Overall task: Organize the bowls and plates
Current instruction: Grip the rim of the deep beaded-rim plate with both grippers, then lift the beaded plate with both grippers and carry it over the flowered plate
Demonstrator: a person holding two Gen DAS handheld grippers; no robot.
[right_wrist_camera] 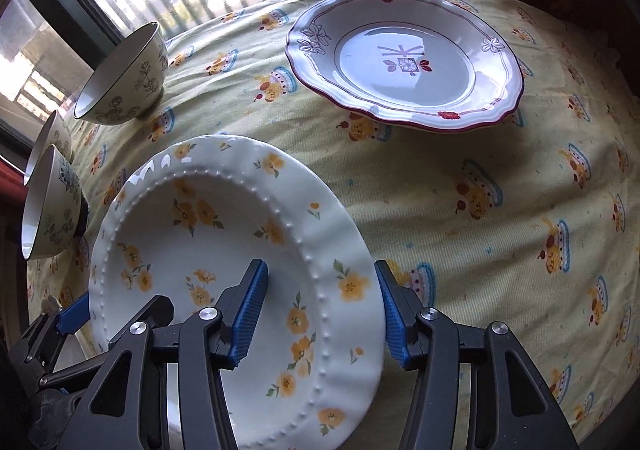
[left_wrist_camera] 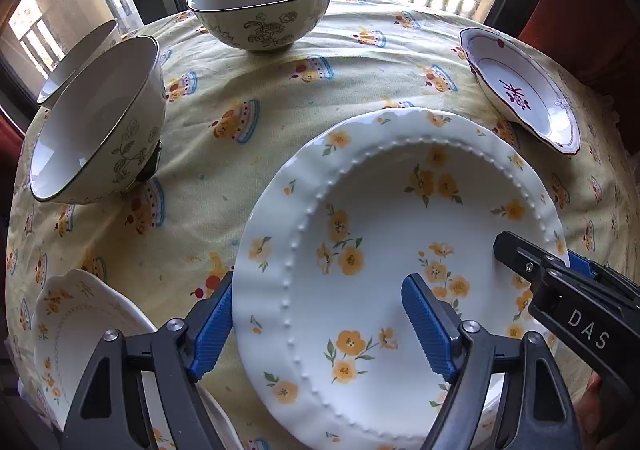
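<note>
Both tools straddle the rim of the yellow-flowered plate [right_wrist_camera: 224,274] at the table's near edge: the left tool [left_wrist_camera: 320,326] spread, the right tool [right_wrist_camera: 320,310] seemingly pinching it. Next comes lifting it level for stacking.

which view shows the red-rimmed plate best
The right wrist view: the red-rimmed plate sits whole and large, its centre motif clear. The left wrist view shows it small, distorted at the right edge.
</note>
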